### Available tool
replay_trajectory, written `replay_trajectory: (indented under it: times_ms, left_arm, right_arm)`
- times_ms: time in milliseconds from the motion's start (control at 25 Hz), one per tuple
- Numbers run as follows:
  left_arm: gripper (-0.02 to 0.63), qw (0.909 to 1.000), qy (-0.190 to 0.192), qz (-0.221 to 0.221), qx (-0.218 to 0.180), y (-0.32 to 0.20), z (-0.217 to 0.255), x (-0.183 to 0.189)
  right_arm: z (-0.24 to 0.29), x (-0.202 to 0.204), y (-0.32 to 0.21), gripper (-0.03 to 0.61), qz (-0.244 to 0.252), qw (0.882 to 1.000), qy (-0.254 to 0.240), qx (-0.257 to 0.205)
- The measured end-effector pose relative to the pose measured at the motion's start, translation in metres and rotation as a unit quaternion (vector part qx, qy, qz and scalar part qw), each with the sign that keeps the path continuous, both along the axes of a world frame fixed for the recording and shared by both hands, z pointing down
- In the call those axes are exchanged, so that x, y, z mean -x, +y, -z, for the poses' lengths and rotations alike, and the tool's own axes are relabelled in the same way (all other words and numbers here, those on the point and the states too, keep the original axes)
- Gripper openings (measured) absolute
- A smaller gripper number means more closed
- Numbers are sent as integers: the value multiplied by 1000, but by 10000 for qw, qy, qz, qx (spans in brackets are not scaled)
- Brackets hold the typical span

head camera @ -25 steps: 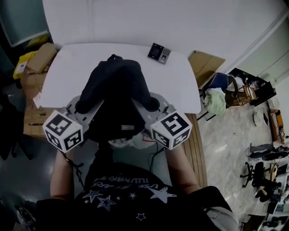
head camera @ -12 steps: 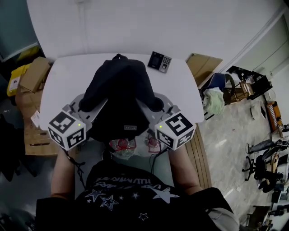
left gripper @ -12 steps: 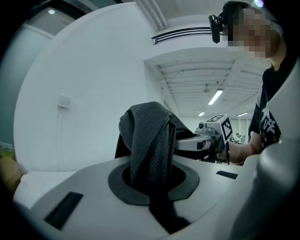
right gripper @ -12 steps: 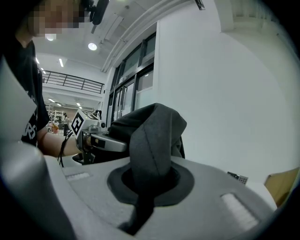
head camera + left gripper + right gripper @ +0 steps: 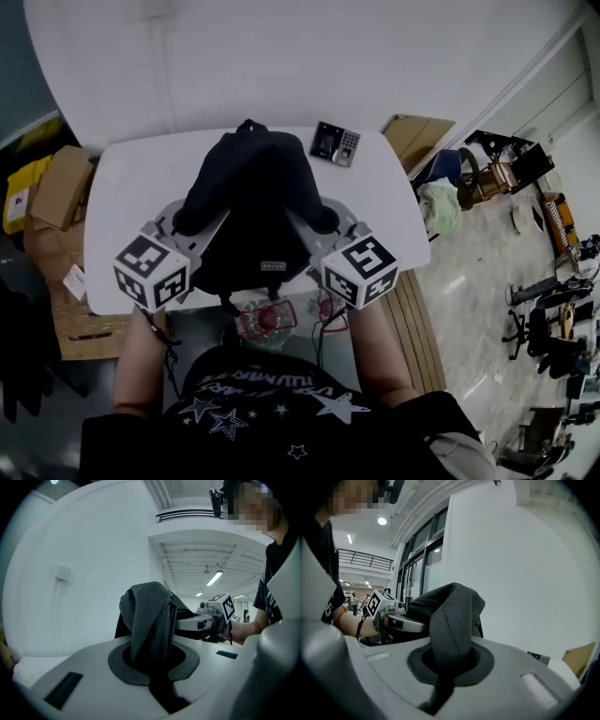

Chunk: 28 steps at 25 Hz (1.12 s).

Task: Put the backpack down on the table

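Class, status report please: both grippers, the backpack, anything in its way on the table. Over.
Left gripper, right gripper: both shut on straps of the backpack. Bag held over the table, touchdown unclear. A keypad device at far edge, beside it.

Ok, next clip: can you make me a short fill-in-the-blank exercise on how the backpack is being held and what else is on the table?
1. The backpack is carried by ___ grippers at once.
2. The left gripper and the right gripper each have their jaws ___ on a strap.
3. The table in front of the person is ___ in colour.
4. In the head view, the keypad device lies on the table to the ___ of the backpack's top.

Missing words: two; shut; white; right
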State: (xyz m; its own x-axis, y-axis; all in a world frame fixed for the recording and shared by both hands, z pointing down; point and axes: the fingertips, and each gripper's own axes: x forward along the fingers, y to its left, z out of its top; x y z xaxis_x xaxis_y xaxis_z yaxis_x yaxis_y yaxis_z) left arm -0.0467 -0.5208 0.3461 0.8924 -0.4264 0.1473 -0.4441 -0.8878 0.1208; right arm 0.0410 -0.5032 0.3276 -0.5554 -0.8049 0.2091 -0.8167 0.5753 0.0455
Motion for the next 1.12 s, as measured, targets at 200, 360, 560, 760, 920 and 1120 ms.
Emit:
replay_trajectory:
  times_ms: [200, 360, 560, 760, 920, 1120]
  left_arm:
    - [43, 9999, -55, -87, -3, -18, -1, 12]
    - [43, 9999, -23, -98, 19, -43, -5, 10]
    - [43, 9999, -60, -95, -114, -67, -12, 9]
    - [44, 9998, -110, -140, -103, -76, -18, 7]
    - [44, 9995, -143, -139, -236, -76, -22, 6]
    - [44, 9991, -55, -123, -414, -71, -28, 8]
  right_arm:
    - [0, 12, -16, 5, -164, 9998, 21, 61]
    - [-2, 12, -40, 5, -323, 9994, 148, 42]
    - [-8, 12, -63, 5, -471, 9987, 175, 43]
    - [-14, 9, -71, 5, -480, 9987, 144, 101]
    - [-20, 9, -73, 8, -446, 9988, 192, 85]
    - [-25, 8, -68, 18, -528, 9979, 339, -184]
